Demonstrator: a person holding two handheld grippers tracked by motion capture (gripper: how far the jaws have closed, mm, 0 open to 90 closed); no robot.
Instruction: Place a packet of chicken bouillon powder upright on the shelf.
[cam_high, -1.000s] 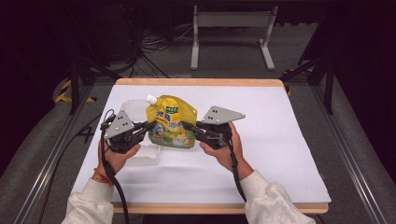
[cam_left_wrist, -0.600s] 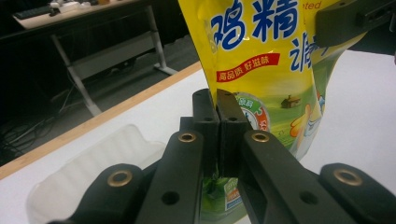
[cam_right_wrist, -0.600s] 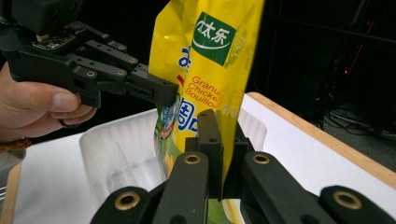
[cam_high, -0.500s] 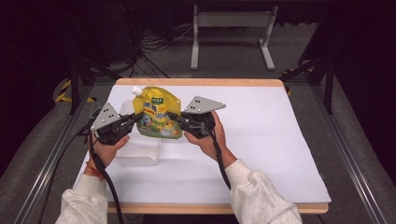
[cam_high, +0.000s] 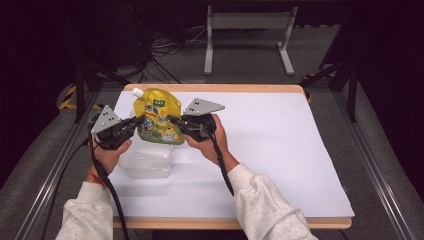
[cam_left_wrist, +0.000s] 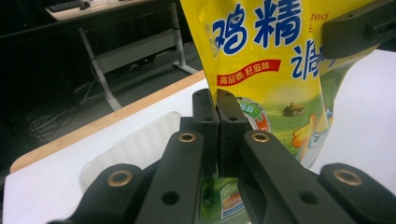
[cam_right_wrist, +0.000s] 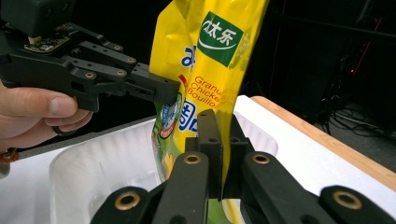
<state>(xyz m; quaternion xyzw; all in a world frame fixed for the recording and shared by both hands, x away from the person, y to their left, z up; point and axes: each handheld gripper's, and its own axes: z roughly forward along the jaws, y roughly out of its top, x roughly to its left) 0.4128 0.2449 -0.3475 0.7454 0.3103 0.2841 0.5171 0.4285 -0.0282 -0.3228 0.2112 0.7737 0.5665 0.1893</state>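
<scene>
Pouch (cam_high: 157, 117) clamped between left gripper (cam_high: 134, 123) and right gripper (cam_high: 173, 121), over tub (cam_high: 145, 161).
Carried toward nine o'clock since before.

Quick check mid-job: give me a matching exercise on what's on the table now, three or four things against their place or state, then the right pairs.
Things:
1. yellow stand-up chicken bouillon pouch
2. clear plastic tub
3. left gripper
4. white paper sheet covering the table

Places or states:
A. jaws shut on the pouch's left edge
B. spread flat over the wooden tabletop
C. held upright between both grippers
D. sits open on the table under the pouch

Pairs: 1-C, 2-D, 3-A, 4-B
</scene>
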